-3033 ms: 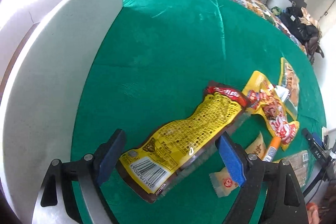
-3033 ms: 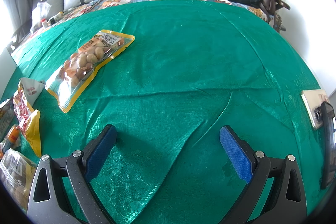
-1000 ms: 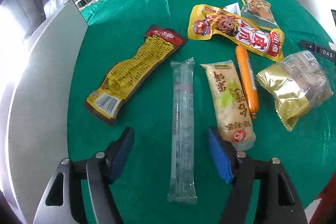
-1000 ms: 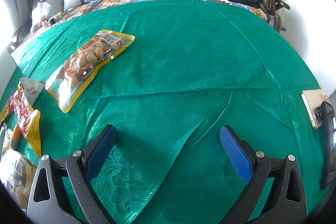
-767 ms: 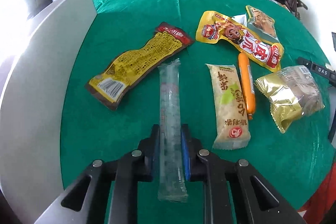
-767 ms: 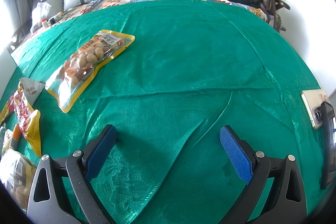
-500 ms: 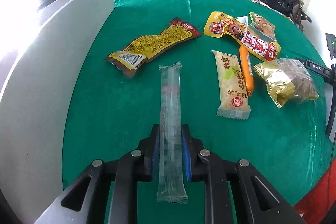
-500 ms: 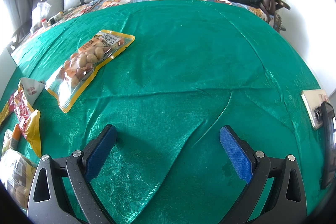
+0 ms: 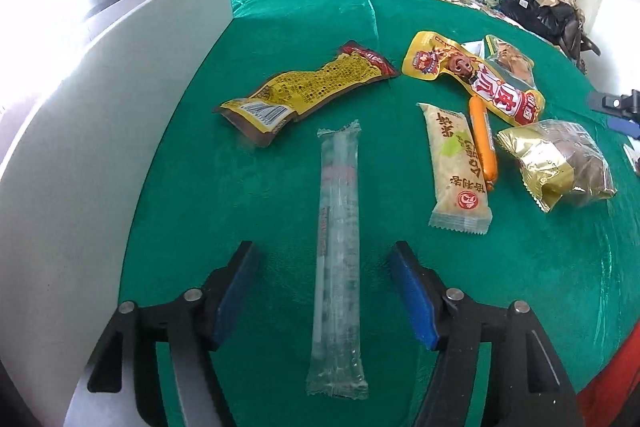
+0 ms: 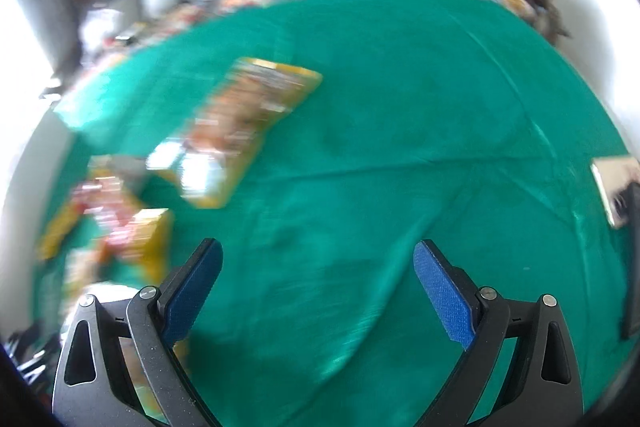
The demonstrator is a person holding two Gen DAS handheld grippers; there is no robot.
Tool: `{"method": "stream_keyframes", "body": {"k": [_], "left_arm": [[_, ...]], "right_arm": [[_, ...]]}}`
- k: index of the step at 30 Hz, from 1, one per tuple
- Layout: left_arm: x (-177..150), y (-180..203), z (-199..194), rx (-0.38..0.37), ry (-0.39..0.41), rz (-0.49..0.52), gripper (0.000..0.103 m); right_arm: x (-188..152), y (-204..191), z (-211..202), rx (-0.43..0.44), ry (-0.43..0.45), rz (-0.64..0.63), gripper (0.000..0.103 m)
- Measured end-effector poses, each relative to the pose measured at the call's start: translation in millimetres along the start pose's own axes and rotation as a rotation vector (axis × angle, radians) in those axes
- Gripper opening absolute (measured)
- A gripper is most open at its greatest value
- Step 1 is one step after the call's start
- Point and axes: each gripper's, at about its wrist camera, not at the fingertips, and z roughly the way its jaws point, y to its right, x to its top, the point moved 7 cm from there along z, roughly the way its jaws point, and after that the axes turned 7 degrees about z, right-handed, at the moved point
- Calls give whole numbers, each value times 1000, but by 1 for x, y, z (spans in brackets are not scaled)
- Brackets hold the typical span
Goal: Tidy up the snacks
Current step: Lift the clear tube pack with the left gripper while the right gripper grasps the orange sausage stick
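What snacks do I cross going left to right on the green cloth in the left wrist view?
Yellow-brown barcode pack → clear long tube pack → pale rice-cracker bar → orange sausage → gold foil bag.

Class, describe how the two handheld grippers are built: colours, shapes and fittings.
Both the left gripper and the right gripper look alike: black frames with triangular cut-outs and round silver screw heads. Each has two fingers faced with flat blue pads of fine woven texture. No cables, markings or sleeves show.
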Motion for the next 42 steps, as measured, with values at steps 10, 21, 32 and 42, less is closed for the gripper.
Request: {"method": "stream_keyframes", "body": {"k": [10, 21, 32, 42], "left_arm": [[-7, -10, -4, -7, 28, 14, 76], [3, -22, 1, 12, 15, -26, 55], [0, -38, -4, -63, 11, -91, 19], [1, -47, -3, -139, 15, -185, 18]], "right_arm": [[-62, -128, 24, -146, -51, -621, 97], [-24, -90, -21, 4, -130, -257, 96], [-36, -148, 64, 99, -456, 132, 30], [-47, -163, 76, -56, -457, -132, 16]]}}
